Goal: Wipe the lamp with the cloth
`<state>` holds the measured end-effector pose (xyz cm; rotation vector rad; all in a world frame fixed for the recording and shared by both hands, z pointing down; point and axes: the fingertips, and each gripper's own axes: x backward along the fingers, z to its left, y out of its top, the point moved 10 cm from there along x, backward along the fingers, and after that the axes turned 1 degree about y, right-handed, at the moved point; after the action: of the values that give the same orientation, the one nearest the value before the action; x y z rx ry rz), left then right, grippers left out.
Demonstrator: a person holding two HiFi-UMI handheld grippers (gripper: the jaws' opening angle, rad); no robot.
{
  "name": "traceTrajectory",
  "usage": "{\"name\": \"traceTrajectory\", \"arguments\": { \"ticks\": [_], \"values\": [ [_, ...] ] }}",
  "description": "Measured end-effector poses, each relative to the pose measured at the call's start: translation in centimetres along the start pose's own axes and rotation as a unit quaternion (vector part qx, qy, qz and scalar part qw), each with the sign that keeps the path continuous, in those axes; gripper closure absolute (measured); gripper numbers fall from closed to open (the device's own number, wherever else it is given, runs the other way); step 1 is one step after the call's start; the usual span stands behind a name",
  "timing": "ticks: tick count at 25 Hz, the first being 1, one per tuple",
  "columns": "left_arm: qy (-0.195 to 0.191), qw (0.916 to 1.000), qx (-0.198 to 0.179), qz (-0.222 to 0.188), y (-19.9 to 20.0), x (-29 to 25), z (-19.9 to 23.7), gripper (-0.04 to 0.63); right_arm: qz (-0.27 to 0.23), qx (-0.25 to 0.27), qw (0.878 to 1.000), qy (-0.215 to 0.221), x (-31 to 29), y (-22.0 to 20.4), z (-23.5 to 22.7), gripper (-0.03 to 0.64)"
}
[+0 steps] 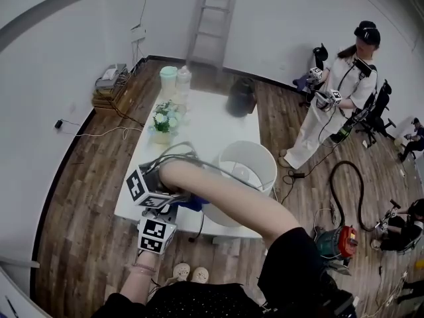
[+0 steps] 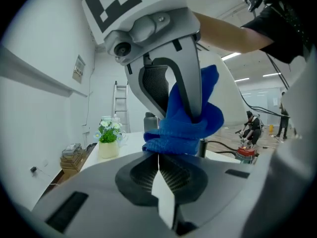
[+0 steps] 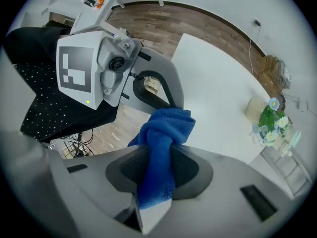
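Note:
A blue cloth (image 1: 194, 205) is bunched between my two grippers at the table's near edge, left of the lamp's white drum shade (image 1: 255, 159). My right arm crosses over to the left, and the right gripper (image 1: 180, 198) is shut on the cloth (image 3: 166, 128), which runs down between its pads. The left gripper (image 1: 171, 212) comes up from below. Its jaws (image 2: 158, 157) are pressed together, with the cloth's lower fold (image 2: 181, 133) just past their tips. In the left gripper view the right gripper (image 2: 187, 108) clamps the cloth, and the white shade (image 2: 225, 86) stands behind.
On the white table (image 1: 212, 124) stand a flower pot (image 1: 162, 120), two jars (image 1: 175, 79), a dark container (image 1: 242, 97) and some cables (image 1: 173, 154). Another person (image 1: 334, 101) stands to the right, a vacuum (image 1: 339, 240) lies on the floor, and a ladder (image 1: 213, 12) leans on the wall.

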<state>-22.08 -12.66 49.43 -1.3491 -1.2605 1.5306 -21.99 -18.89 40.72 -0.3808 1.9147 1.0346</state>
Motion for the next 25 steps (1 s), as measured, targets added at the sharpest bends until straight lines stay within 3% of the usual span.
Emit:
{"name": "traceTrajectory", "arguments": {
  "ticks": [3, 5, 9, 11, 16, 22, 25],
  "values": [
    [0.003, 0.9997, 0.025, 0.008, -1.0, 0.3, 0.1, 0.588, -0.015, -0.010, 0.999, -0.043, 0.4, 1.0, 0.5, 0.495],
    [0.005, 0.9997, 0.025, 0.001, -0.4, 1.0, 0.1, 0.588, -0.040, -0.018, 0.994, -0.098, 2.6, 0.6, 2.0, 0.495],
    [0.006, 0.9992, 0.014, -0.038, 2.1, 2.7, -0.3, 0.588, -0.123, -0.047, 0.970, -0.205, 6.7, -1.5, 6.4, 0.495],
    [-0.002, 0.9987, 0.002, -0.051, 3.2, 3.7, -1.2, 0.588, -0.180, -0.077, 0.949, -0.245, 7.6, -3.0, 9.2, 0.495],
    [-0.040, 0.9966, -0.018, -0.070, 4.0, 5.2, -4.0, 0.588, -0.281, -0.178, 0.884, -0.328, 6.1, -6.1, 15.7, 0.495],
    [-0.085, 0.9945, -0.017, -0.059, 2.1, 4.6, -7.1, 0.588, -0.384, -0.269, 0.814, -0.343, -0.8, -7.0, 19.6, 0.495],
    [-0.097, 0.9943, -0.017, -0.043, 0.3, 4.5, -8.2, 0.588, -0.412, -0.318, 0.781, -0.346, -4.6, -6.5, 20.8, 0.495]
  ]
}}
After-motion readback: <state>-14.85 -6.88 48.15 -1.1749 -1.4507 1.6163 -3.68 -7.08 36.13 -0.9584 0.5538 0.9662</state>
